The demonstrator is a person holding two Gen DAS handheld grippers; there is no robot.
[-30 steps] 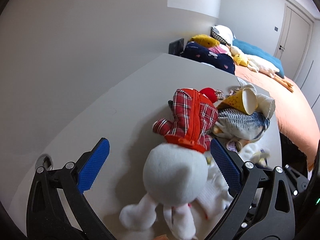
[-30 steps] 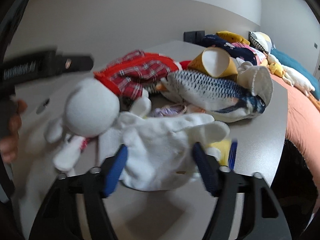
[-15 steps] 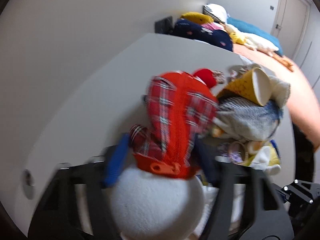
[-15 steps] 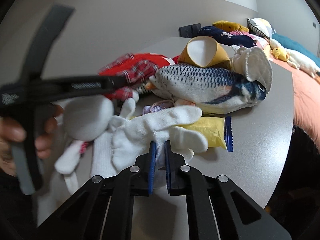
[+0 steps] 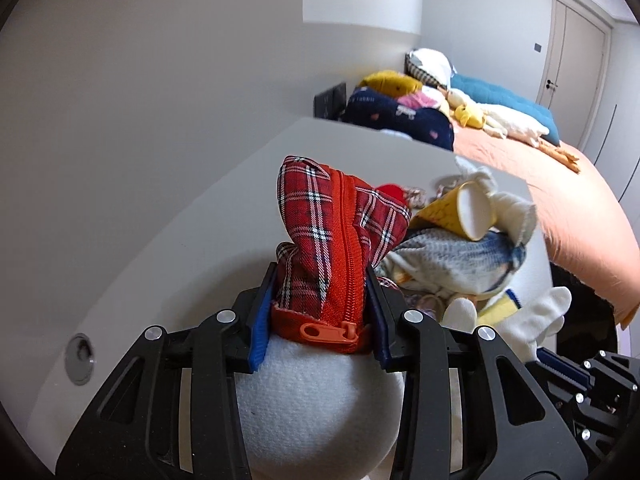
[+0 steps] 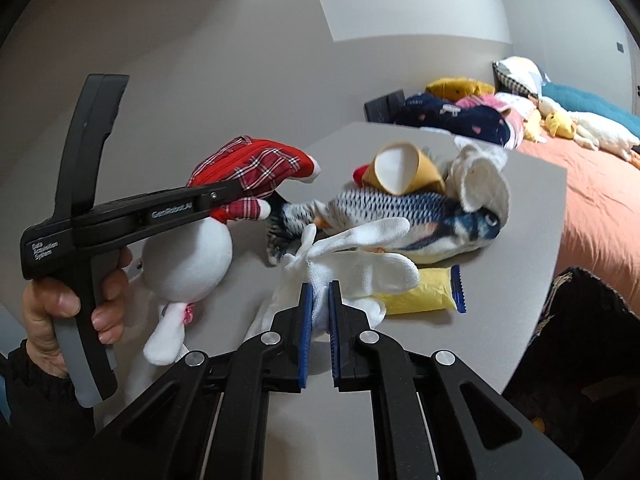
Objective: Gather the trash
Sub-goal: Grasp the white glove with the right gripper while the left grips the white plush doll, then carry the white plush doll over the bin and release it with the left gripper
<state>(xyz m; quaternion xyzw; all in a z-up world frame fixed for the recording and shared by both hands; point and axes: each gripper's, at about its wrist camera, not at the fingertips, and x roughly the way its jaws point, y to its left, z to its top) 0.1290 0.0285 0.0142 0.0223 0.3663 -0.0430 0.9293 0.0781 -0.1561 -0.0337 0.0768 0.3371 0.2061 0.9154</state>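
Plaid-clad plush doll (image 5: 324,264) is clamped by the left gripper (image 5: 320,316); a white glove (image 6: 352,268) is pinched by the right gripper (image 6: 319,328), with fish toy (image 6: 400,212), paper cup (image 6: 404,168) and yellow wrapper (image 6: 424,294) crowded beyond.

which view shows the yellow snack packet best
The right wrist view: the yellow snack packet lies flat on the table with its blue crimped end visible, partly under the white glove. The left wrist view shows only a yellow sliver behind the glove.
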